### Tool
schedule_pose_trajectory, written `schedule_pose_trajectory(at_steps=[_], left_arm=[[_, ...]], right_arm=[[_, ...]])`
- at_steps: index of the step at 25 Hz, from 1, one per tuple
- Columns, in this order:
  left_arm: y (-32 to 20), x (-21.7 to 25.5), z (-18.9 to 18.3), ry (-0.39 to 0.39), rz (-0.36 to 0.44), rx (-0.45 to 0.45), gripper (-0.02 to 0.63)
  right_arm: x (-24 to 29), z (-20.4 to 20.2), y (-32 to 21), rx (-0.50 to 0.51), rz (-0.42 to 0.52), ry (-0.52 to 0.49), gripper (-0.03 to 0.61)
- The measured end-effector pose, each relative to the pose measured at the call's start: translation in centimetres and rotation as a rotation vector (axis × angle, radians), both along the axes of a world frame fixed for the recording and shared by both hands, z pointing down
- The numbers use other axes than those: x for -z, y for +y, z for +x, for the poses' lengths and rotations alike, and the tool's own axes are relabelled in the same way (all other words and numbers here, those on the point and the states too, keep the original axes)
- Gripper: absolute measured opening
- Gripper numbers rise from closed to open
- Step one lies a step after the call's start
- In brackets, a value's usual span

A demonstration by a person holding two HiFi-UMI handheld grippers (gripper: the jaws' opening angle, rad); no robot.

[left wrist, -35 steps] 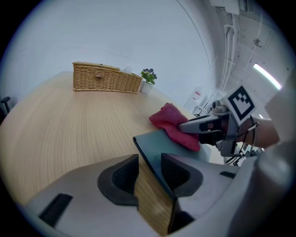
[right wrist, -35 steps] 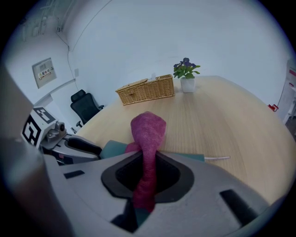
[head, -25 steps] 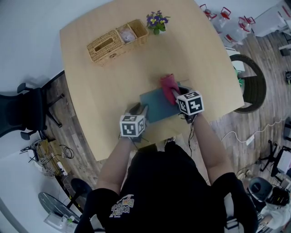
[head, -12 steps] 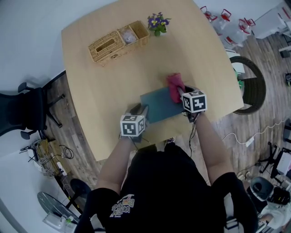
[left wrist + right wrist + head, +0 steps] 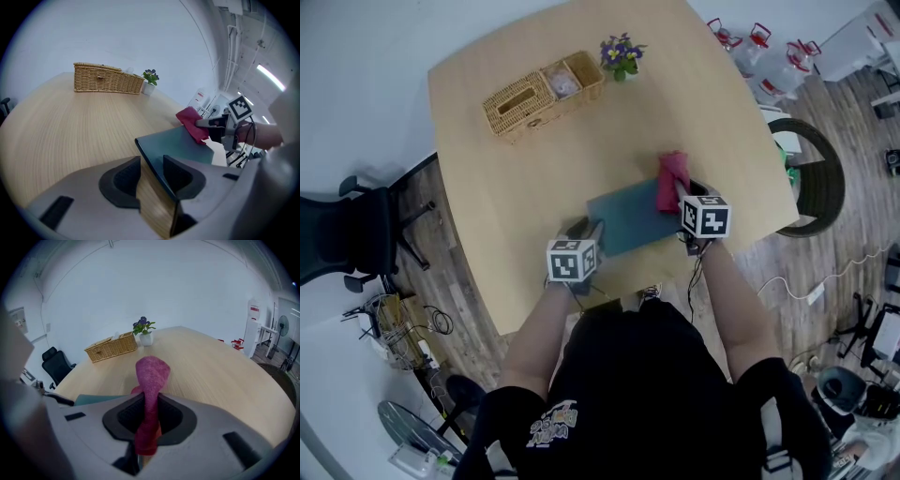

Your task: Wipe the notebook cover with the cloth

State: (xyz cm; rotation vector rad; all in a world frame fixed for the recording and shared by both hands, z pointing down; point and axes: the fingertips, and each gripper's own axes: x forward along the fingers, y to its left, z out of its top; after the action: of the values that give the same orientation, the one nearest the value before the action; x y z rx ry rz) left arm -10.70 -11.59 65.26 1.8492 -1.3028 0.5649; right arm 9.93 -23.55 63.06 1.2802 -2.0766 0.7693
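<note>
Tabletop [image 5: 516, 178], notebook [image 5: 623, 216] corner inside left gripper [image 5: 151, 172]

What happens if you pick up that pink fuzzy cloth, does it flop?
Probably floppy: the pink fuzzy cloth folds over itself beyond the right gripper. Likely light, since one pinch holds it up. Its fuzzy weave should grip rather than slip.

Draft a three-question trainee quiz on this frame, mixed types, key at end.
1. What does the right gripper clamp? A) sponge B) pink cloth C) pen
2. Fill in: the left gripper has its jaws apart around a corner of the teal ____.
3. True or false: the wicker basket sits between the two grippers.

Key: 1 B; 2 notebook; 3 false.
</note>
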Motion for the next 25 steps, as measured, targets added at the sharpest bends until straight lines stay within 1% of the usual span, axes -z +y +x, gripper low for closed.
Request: schedule_pose_trajectory(at_steps=[4,8,14,20,25], left_arm=[[0.0,0.0,0.0,-0.002,0.002,0.0,0.146],[0.0,0.1,0.0,-0.002,0.002,0.0,0.146],[0.0,0.2,0.1,-0.004,0.001,0.0,0.146],[0.0,0.3,0.1,-0.001,-0.001,0.001,0.146],[0.0,0.3,0.1,0.002,-0.003,0.001,0.144]], right_arm=[[1.2,1.4,0.2,-0.038,0.028,-0.027,0.069],[2.2,0.6,1.3,-0.022,0.035,-0.079,0.069],[3.4,-3.8,4.3,0.089,0.031,-0.152,0.069],[3.4,-8.7,7.8,0.197,-0.028,-0.225,0.069],[2.7,-11.7,10.4,0.247,-0.094,-0.277,0.069]])
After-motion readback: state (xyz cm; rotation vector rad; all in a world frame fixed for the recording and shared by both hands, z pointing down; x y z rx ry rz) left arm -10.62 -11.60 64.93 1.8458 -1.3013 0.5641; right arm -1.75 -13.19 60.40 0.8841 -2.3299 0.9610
